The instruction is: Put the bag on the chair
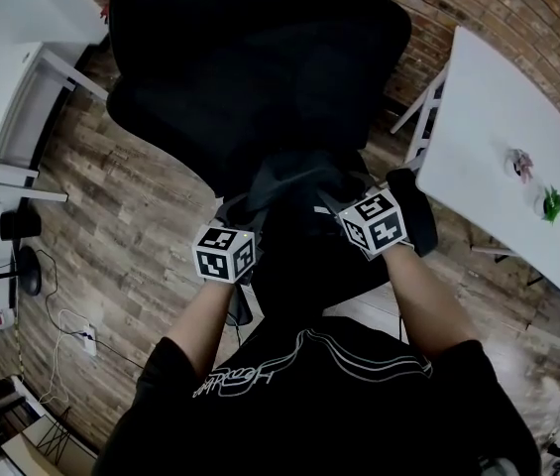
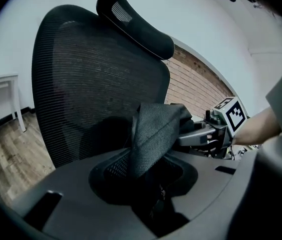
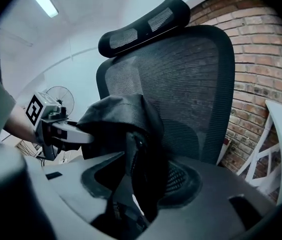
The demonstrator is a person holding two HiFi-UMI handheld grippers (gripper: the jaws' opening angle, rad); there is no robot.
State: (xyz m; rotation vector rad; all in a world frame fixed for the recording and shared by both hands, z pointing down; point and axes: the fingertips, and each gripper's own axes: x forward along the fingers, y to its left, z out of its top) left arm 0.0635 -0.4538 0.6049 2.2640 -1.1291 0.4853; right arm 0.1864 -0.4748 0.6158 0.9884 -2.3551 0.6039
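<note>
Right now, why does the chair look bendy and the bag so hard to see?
Left gripper view: the wide lens curves the chair and darkens the corners. Head view: the black bag blends into the black chair. Right gripper view: a ceiling light shines bright white.

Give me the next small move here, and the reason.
Probably lower the bag a little onto the chair: the left gripper and right gripper each have its top fabric between their jaws, close before the backrest, and whether its base rests yet is unclear.
</note>
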